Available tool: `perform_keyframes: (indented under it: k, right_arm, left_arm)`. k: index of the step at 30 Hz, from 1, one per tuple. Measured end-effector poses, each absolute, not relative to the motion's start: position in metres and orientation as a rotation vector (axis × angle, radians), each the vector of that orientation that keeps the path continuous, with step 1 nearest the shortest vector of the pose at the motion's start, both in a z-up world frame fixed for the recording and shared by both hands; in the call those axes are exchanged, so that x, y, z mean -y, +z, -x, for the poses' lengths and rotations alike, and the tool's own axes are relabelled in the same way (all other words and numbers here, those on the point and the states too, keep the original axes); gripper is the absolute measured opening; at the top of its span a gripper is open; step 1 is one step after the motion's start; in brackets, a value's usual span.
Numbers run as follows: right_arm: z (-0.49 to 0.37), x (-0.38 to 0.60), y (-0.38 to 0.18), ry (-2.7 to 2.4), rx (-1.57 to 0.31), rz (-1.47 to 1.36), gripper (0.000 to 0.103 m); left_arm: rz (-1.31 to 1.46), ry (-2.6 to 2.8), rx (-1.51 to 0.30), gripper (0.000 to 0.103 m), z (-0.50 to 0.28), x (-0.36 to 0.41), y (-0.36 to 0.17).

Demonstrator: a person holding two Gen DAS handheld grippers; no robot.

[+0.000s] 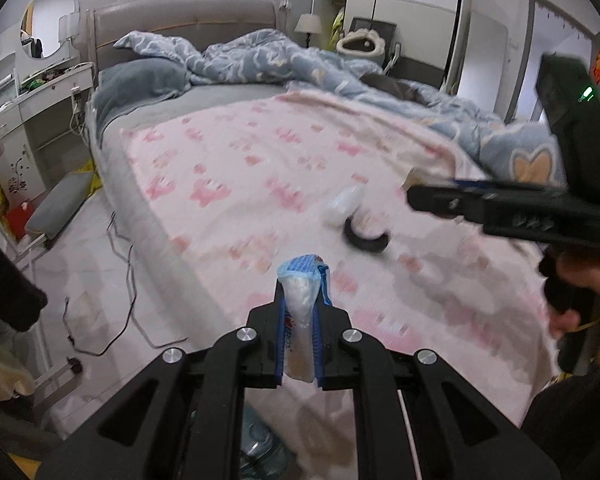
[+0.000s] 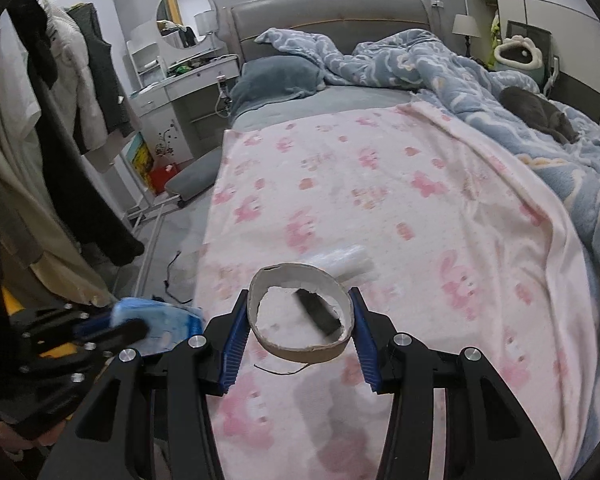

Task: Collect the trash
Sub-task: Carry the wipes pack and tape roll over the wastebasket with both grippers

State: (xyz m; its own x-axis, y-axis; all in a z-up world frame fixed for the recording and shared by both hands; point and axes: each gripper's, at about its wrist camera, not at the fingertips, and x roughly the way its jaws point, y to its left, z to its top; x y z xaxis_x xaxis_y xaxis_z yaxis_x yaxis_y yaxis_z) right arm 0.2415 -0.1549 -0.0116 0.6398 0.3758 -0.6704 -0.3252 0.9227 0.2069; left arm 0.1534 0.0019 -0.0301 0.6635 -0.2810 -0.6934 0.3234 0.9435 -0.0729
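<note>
My left gripper [image 1: 302, 292] is shut on a blue-and-white plastic wrapper [image 1: 302, 320], which stands up between the pads. It hangs over the near left corner of the bed. My right gripper [image 2: 300, 300] is shut on a squashed cardboard tape ring [image 2: 300, 354], one pad pressing on each side. On the pink blanket [image 2: 380, 208] just beyond lie a clear plastic wrapper [image 2: 340, 260] and a black band [image 1: 366, 240]. In the left wrist view the right gripper [image 1: 416, 190] reaches in from the right above them. In the right wrist view the left gripper [image 2: 132, 328] shows blurred at the lower left.
A grey cat [image 2: 540, 114] lies on the rumpled blue duvet [image 2: 440, 68] at the bed's far right. Clothes [image 2: 60, 120] hang on a rack at the left. A black cable [image 1: 128, 280] runs over the floor beside the bed. A white dresser [image 1: 40, 100] stands past the bed.
</note>
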Motion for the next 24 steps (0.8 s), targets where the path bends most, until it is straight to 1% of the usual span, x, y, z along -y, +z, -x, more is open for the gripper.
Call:
perform_keyframes:
  k: [4,11,19,24]
  right_arm:
    - [-0.226,0.135,-0.013,0.426,-0.793,-0.067,0.049]
    - [-0.205,0.090,-0.015,0.491,-0.810,-0.054,0.049]
    - [-0.192,0.031,-0.028,0.584,-0.856,0.008,0.049]
    - [-0.191,-0.002,-0.040,0.626,-0.889,0.045,0.049]
  left_arm:
    - [-0.072,-0.299,-0.822,0.012,-0.148,-0.023,-0.045]
    - [0.018,-0.205,-0.926,0.012,-0.143,-0.073,-0.072]
    - [0.043,-0.105,-1.027,0.012,-0.136,-0.113,-0.108]
    - [0.060,-0.064,-1.155,0.012,-0.136,-0.132,-0.143]
